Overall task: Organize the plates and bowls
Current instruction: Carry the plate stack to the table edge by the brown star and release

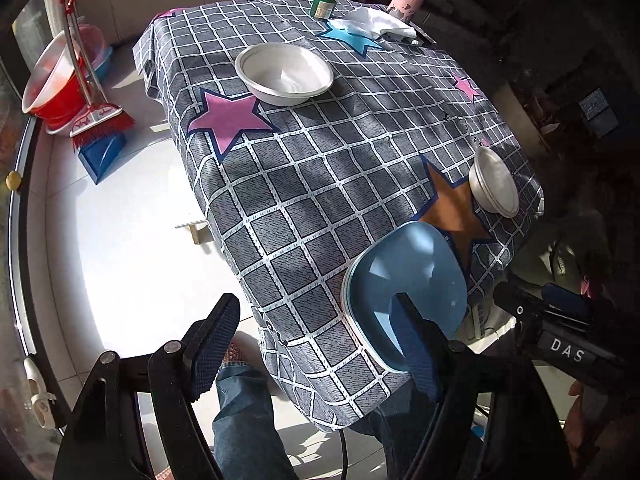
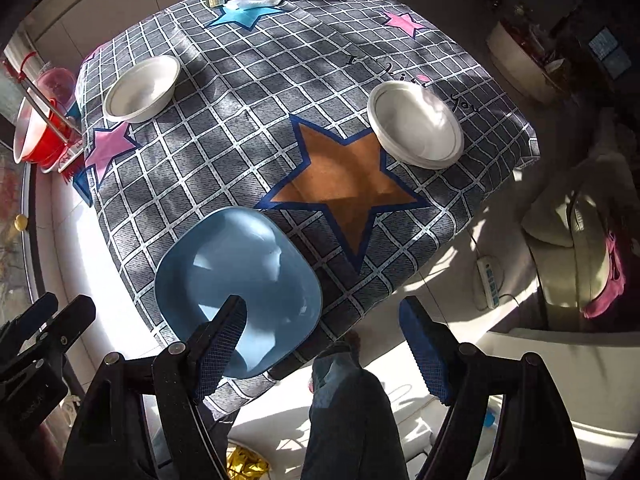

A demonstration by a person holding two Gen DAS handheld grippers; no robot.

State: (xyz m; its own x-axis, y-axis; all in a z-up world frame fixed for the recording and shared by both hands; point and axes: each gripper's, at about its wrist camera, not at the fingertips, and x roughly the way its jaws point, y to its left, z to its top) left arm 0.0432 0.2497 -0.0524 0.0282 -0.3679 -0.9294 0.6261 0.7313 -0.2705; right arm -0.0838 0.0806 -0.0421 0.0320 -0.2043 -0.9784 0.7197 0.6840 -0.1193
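Both grippers w/ fingers wide, holding nothing: left gripper, right gripper, low in the frames. Blue plates, a stack by the rims, sit at the desk near edge, lower left. White bowl mid right, 2nd white bowl upper left. Plates look stiff, smooth, prob. slippery: pinch the rim. Bowls look light, thin: grip the lip gently.

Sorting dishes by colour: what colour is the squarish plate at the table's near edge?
Light blue plate; clearest in the right wrist view.
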